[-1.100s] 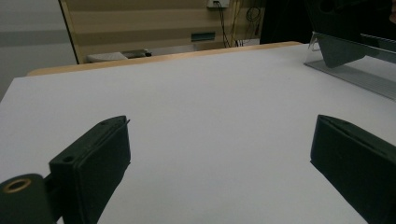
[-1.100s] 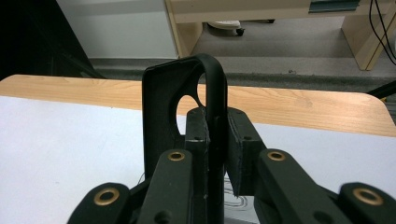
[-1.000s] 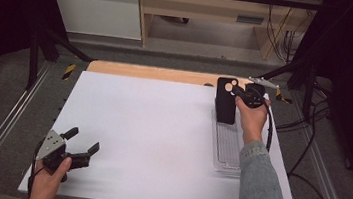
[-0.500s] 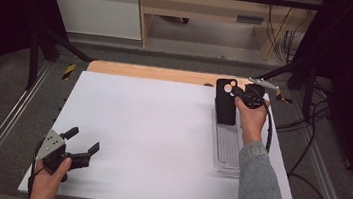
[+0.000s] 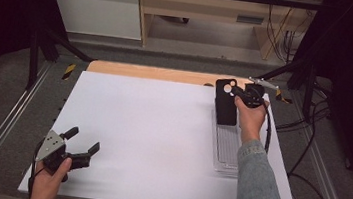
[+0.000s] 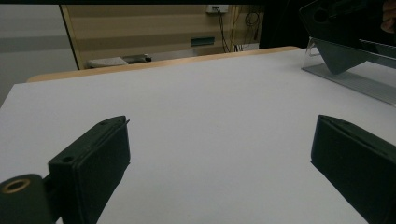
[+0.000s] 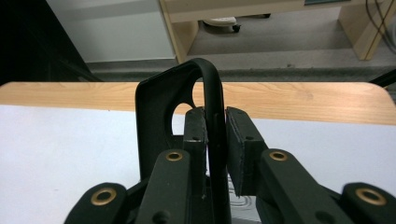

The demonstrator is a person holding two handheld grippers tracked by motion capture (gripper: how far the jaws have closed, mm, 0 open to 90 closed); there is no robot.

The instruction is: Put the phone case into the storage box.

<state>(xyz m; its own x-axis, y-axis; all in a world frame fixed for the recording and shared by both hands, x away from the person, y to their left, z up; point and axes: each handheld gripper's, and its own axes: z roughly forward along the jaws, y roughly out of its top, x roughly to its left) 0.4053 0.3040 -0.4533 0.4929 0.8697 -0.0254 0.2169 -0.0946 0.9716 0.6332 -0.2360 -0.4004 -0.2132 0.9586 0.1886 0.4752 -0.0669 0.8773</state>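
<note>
A black phone case (image 5: pixel 225 105) with a round camera hole stands upright at the far right of the white table (image 5: pixel 151 127). My right gripper (image 5: pixel 239 93) is shut on its side edge. In the right gripper view the case (image 7: pixel 154 121) rises between the two pads of that gripper (image 7: pixel 215 140), its thin rim clamped. The case's lower end meets a clear plastic tray (image 5: pixel 227 145) lying along the right edge. My left gripper (image 5: pixel 85 138) rests at the near left corner, open and holding nothing. Its own view shows the jaws (image 6: pixel 219 154) wide apart over bare table, with the case (image 6: pixel 336 14) and tray (image 6: pixel 345 70) far off.
A wooden strip (image 5: pixel 152 72) runs along the table's far edge. Metal rails (image 5: pixel 5 125) flank the table on both sides. Cables (image 5: pixel 310 145) trail on the floor at the right. A cabinet and a wooden shelf (image 5: pixel 199 11) stand beyond the table.
</note>
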